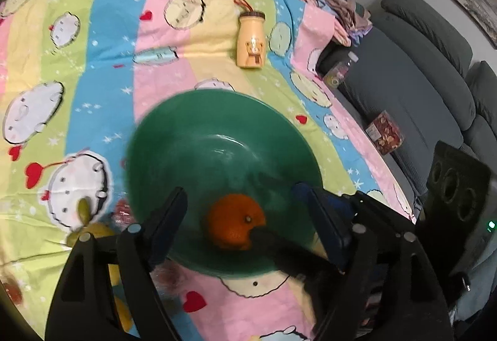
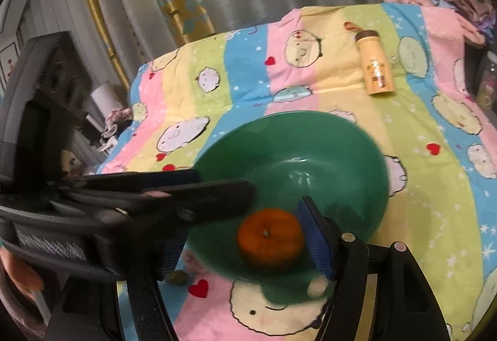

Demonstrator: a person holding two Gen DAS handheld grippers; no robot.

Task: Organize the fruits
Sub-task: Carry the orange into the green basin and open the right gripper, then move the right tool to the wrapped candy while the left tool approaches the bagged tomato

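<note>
Striped cartoon cloth [image 1: 102, 67] covers the table, with grey curtains behind and a sofa [image 1: 413, 86] at one side. On it sits a green bowl [image 1: 186, 129] to collect fruit; an orange [image 1: 234, 221] already lies inside, near the front. Both claws hang over the bowl: the left gripper [image 1: 245, 210] and right gripper [image 2: 267, 216] each have jaws apart, straddling the orange without pressing it, likely just releasing. A bottle [image 1: 251, 39] lies beyond.

orange [image 1: 231, 224]: part hidden by dark finger | yellow fruit [image 1: 102, 232]: mostly hidden, perhaps banana
</note>
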